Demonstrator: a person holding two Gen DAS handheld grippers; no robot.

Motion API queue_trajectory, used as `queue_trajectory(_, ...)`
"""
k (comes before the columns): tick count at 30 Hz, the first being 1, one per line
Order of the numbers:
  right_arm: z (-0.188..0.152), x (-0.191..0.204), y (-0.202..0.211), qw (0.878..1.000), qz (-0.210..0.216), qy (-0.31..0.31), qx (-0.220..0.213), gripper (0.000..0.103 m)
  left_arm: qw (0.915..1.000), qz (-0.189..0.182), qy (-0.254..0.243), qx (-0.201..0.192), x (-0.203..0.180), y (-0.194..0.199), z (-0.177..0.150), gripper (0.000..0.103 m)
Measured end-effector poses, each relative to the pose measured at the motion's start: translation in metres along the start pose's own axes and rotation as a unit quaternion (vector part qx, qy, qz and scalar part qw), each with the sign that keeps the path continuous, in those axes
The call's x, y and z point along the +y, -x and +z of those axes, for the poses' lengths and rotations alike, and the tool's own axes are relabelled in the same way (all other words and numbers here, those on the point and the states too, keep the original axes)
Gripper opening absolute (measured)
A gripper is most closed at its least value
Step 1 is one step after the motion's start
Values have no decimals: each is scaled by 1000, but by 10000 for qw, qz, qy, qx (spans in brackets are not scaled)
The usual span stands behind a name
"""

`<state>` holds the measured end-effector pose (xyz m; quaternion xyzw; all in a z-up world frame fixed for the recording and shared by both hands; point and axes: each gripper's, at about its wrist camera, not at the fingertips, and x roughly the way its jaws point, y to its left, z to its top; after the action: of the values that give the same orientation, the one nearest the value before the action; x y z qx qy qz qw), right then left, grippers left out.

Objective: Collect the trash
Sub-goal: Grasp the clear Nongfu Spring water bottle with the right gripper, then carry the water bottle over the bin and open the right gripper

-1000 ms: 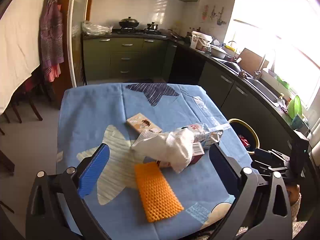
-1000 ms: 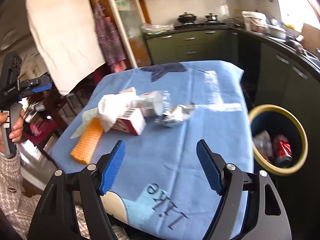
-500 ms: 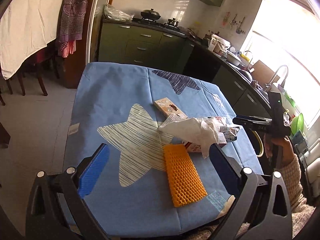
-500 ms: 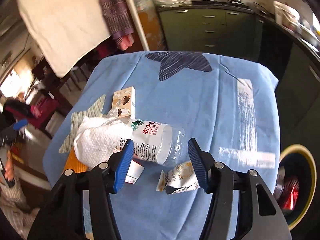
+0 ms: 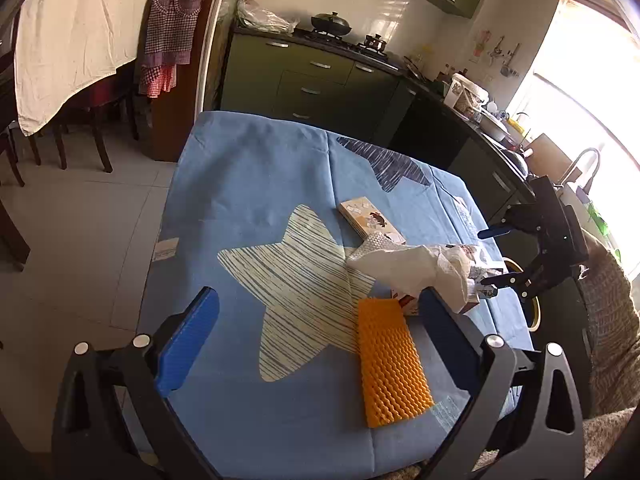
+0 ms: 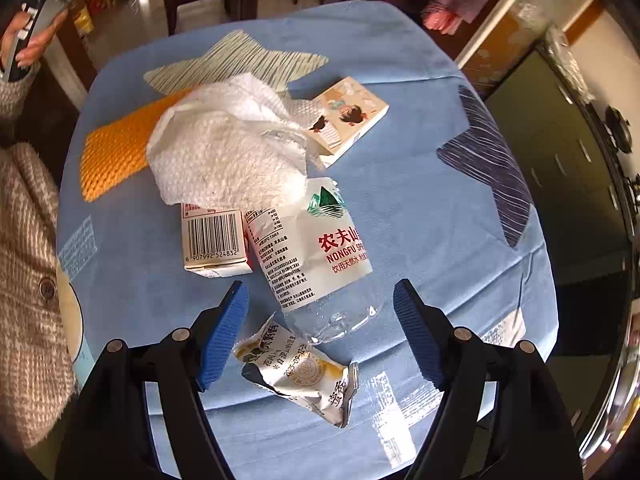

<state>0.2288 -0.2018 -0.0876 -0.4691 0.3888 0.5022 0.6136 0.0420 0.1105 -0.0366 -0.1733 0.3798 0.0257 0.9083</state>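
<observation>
Hovering wide open, the right gripper (image 6: pixel 320 320) straddles the bottle (image 6: pixel 320 248) base, touching nothing. The left gripper (image 5: pixel 316 334) gapes empty beside the orange sponge (image 5: pixel 390 364).

Table under blue star-print cloth (image 6: pixel 420 208). Plastic bottle (image 6: pixel 320 248) lies centrally; white towel (image 6: pixel 224 160) overlaps its neck, carton (image 6: pixel 214 242) touches its side, wrapper (image 6: pixel 296 368) just beside its base, orange mat (image 6: pixel 116 148) and illustrated box (image 6: pixel 348 116) beyond the towel.

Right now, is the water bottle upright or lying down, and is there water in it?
Lying down: the water bottle rests on its side on the blue tablecloth, its neck under the white paper towel. Its clear base shows no water.
</observation>
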Motion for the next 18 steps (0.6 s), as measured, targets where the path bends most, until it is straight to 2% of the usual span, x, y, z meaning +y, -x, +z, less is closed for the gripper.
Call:
queue_trajectory(5, 16, -11, -23, 9975, 311, 491, 402, 74, 9997, 198, 146, -14, 7, 1, 4, 95)
queue_trajectory(12, 33, -20, -52, 9905, 855, 801, 726, 74, 9987, 370, 345, 72, 20, -7, 8, 95)
queue_trajectory(16, 35, -28, -63, 9904, 1030, 569, 727, 68, 9985, 381, 362, 151, 23, -12, 9, 95)
queue_trajectory(18, 32, -34, -62, 9927, 911, 352, 702, 68, 9986, 378, 338, 173, 22, -13, 9, 95)
